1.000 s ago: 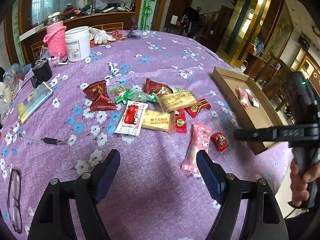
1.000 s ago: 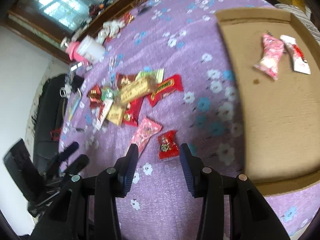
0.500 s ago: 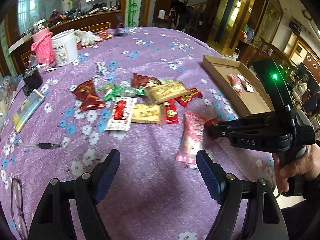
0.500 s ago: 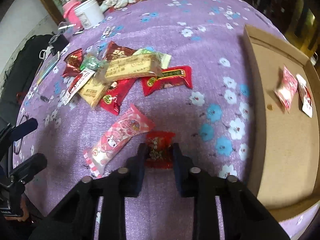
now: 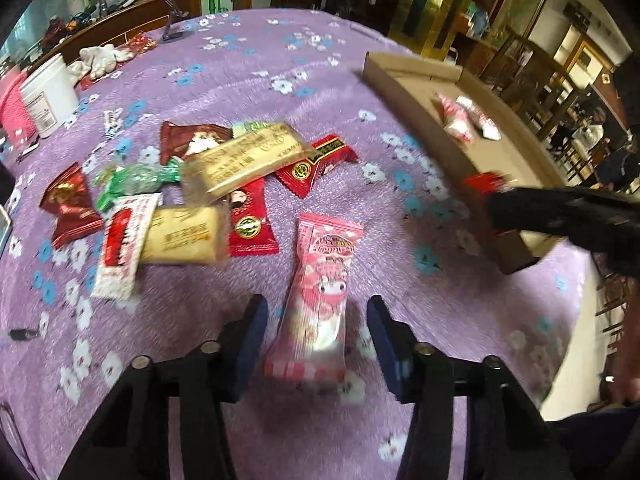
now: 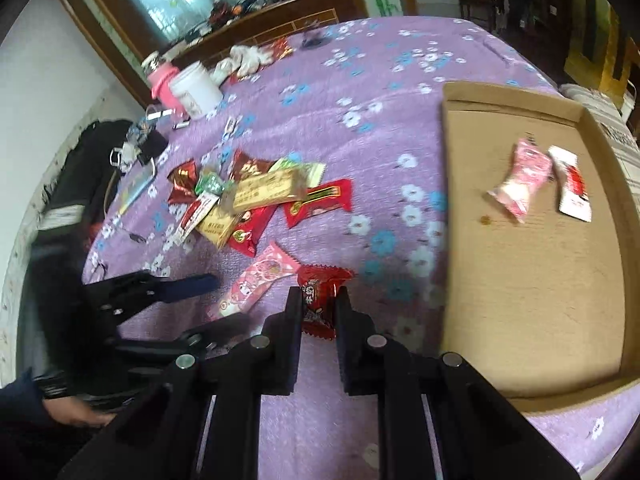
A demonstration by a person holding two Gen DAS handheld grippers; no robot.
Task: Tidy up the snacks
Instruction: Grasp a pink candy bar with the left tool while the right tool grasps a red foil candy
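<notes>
Right gripper (image 6: 318, 304) clamped on small red candy packet (image 6: 320, 294), packet's lower half hidden between the fingers, print blurred and unreadable. Left gripper (image 5: 314, 334) spread apart, straddling lower end of pink wrapped snack (image 5: 322, 284) without visible contact; bottom edge of wrapper smeared by motion. Heap of mixed snacks (image 5: 208, 184) lying on purple flowered tablecloth (image 5: 256, 68), several overlapped and partly covered. Cardboard tray (image 6: 532, 280) at table edge, holding pink packet (image 6: 522, 178) and white-red packet (image 6: 572, 186); near corner cut off by frame.
</notes>
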